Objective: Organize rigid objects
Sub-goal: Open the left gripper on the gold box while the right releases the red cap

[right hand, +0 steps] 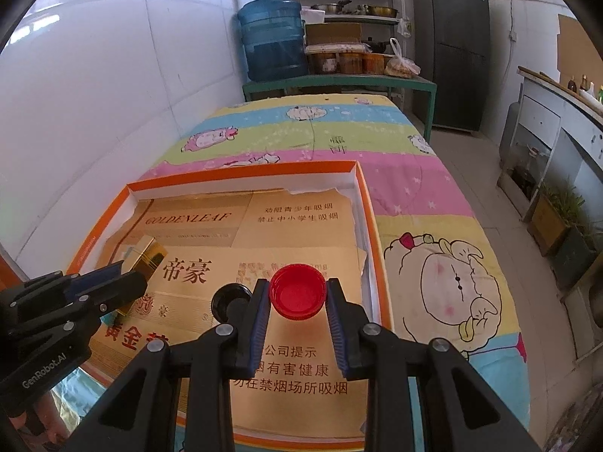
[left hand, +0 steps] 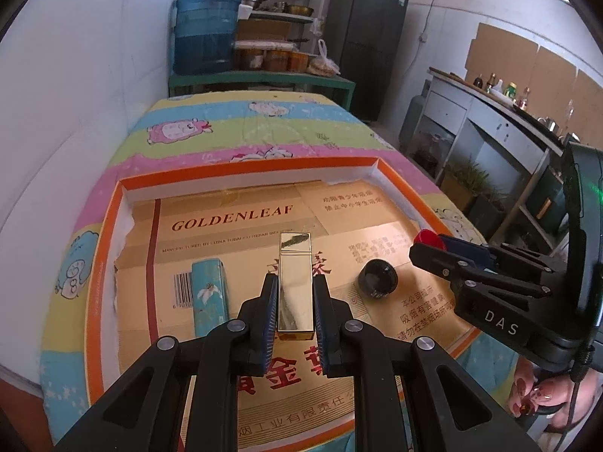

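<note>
Blue pads (left hand: 268, 316) of the left claw (left hand: 295, 301) press both long sides of a gold rectangular case (left hand: 295, 282), jaws nearly closed on it, the case pointing straight ahead over the tray. Left of this claw a teal flowered box (left hand: 210, 295) lies flat on the cardboard liner (left hand: 233, 222); to its right, a black round cap (left hand: 378, 278) rests on the same liner. Right claw (right hand: 297, 295) grips a red bottle cap (right hand: 297, 295) across its rim, open side up, jaws narrow; the black cap sits just left of its left finger. Both claws hang above the orange-rimmed tray (left hand: 245, 169), which lies on a cartoon-print bedcover (right hand: 444, 275).
</note>
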The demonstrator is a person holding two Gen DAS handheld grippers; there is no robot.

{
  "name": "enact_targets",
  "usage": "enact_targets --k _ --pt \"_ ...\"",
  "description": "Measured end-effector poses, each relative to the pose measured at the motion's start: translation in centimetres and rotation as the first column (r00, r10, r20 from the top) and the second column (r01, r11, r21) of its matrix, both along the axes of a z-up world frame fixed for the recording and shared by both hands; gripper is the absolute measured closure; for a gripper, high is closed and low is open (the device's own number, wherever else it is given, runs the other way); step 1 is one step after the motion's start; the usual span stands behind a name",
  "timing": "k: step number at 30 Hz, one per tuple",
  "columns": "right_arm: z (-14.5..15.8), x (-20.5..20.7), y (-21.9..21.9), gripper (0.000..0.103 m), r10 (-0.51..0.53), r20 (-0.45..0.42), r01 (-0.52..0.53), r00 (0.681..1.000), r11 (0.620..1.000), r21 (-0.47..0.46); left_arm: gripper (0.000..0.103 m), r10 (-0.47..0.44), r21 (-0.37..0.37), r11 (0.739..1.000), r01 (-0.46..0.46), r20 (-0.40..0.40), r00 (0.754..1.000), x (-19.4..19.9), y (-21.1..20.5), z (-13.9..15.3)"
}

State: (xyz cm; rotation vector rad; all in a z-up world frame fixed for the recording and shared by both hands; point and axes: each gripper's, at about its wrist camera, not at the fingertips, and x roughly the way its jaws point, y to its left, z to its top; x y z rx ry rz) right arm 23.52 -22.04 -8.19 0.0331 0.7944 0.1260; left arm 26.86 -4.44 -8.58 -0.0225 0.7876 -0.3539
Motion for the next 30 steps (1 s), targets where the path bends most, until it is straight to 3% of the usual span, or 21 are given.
enact_targets --k 16,30 --pt "-0.7 0.3 0.2 0.073 0.001 -0.035 -0.002 0.999 0.999 -0.032 0.085 -0.010 0.039 0.999 0.012 -0.044 0.999 0.5 -0.7 -1.1" --pt "-1.4 0.5 0.3 0.073 0.000 -0.067 -0.003 0.998 0.999 -0.043 0.084 -0.029 0.025 0.999 0.031 -0.097 0.995 1.1 -0.9 -2.1"
